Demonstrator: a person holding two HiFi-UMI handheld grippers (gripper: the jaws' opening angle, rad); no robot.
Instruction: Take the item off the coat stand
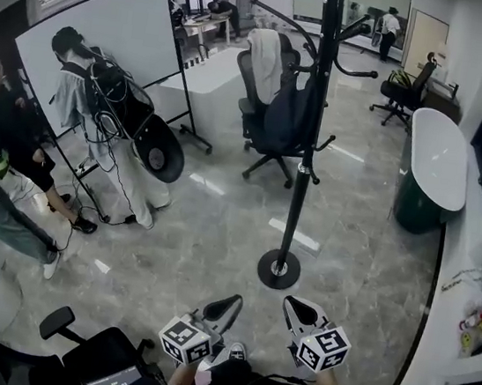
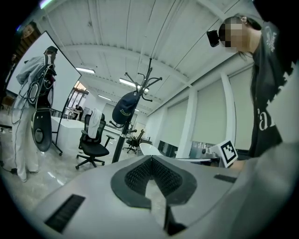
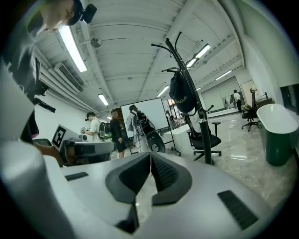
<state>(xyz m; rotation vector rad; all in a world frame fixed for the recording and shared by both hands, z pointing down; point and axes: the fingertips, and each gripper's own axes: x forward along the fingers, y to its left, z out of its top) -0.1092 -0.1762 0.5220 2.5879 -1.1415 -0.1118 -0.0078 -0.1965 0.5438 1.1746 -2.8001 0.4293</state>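
The dark cap (image 3: pixel 181 95) hung untouched on the coat stand (image 1: pixel 304 152) — the approach looked not yet begun. Left gripper (image 1: pixel 227 305) and right gripper (image 1: pixel 296 309), both closed and empty, would need raising and opening.

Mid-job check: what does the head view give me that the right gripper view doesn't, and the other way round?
Only the head view: the coat stand's round base on the floor, with the left gripper and right gripper held low, well short of it. Only the right gripper view: its jaws shut together with nothing between them, and the dark cap standing out clearly on its hook. Both: the stand's pole, the office chair behind it, the whiteboard and the white tub.
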